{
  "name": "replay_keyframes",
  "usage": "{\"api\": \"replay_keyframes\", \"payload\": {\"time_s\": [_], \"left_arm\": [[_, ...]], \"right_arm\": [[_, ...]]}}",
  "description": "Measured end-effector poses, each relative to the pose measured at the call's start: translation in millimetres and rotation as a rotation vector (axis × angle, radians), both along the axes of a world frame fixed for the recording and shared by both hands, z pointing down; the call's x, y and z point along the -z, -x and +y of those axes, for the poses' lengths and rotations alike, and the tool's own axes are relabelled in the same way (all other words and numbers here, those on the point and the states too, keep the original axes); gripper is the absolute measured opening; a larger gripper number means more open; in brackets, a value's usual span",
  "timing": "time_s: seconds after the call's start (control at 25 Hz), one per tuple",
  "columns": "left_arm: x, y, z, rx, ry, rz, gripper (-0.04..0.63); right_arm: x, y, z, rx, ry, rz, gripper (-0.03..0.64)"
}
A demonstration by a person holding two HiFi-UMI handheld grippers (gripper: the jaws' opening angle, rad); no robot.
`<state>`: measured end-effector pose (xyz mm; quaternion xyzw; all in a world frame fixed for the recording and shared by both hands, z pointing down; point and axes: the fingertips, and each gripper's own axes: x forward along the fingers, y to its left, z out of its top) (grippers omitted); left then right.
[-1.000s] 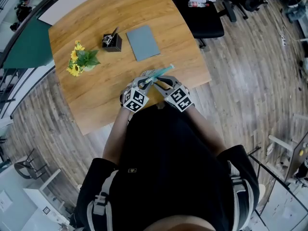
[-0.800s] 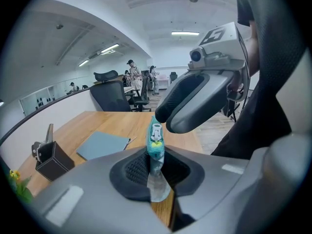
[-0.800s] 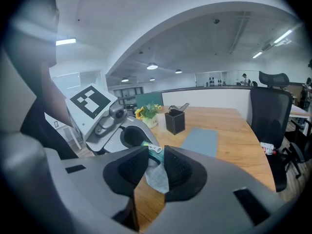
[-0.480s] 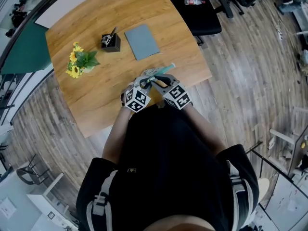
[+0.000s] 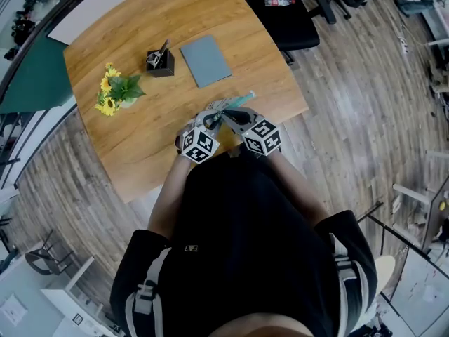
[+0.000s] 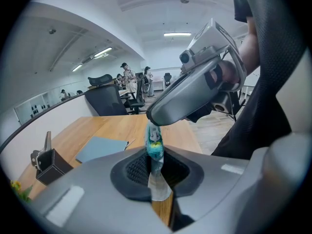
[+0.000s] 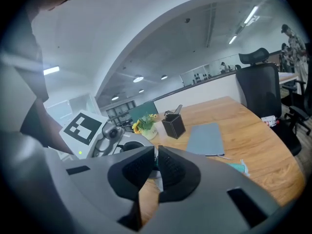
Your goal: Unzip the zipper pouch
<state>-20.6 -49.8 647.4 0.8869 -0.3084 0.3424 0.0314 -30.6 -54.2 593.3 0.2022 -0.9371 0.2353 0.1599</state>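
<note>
Both forearms [image 5: 170,188] reach forward from the torso and converge on the zipper pouch [image 5: 238,102], so the two grippers angle in toward each other. The left gripper [image 5: 210,120] tilts downward; its jaws have just been closing and now pinch the pouch's near edge (clear film between the pads). The right gripper [image 5: 229,116], touching the pouch just beside it, has just been closing too, with a thin pale bit of the pouch between its nearly meeting jaws.

And the right gripper [image 7: 156,152], jaws just closing on it, hid most of the zipper pouch [image 5: 240,102]; its pull was too small to tell, and the table's [image 5: 140,153] near edge was lost under the person's torso [image 5: 245,230].
</note>
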Motion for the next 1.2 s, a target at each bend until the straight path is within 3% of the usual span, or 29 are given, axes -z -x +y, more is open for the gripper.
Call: {"api": "replay_keyframes", "payload": {"time_s": [0.28, 0.52, 0.8, 1.0, 1.2], "left_arm": [[0, 3, 1, -0.009, 0.001, 0.002, 0.026], [0, 7, 4, -0.021, -0.005, 0.013, 0.026], [1, 6, 4, -0.036, -0.018, 0.014, 0.026], [1, 8, 4, -0.037, -0.02, 0.015, 0.025], [1, 5, 6, -0.028, -0.013, 0.038, 0.02]], "right_arm": [[-2, 3, -2, -0.031, 0.087, -0.038, 0.028], [-5, 6, -3, -0.062, 0.262, -0.148, 0.021], [-6, 10, -2, -0.077, 0.319, -0.17, 0.02], [-5, 14, -1, -0.059, 0.3, -0.138, 0.012], [-3, 13, 1, -0.036, 0.185, -0.063, 0.008]]}}
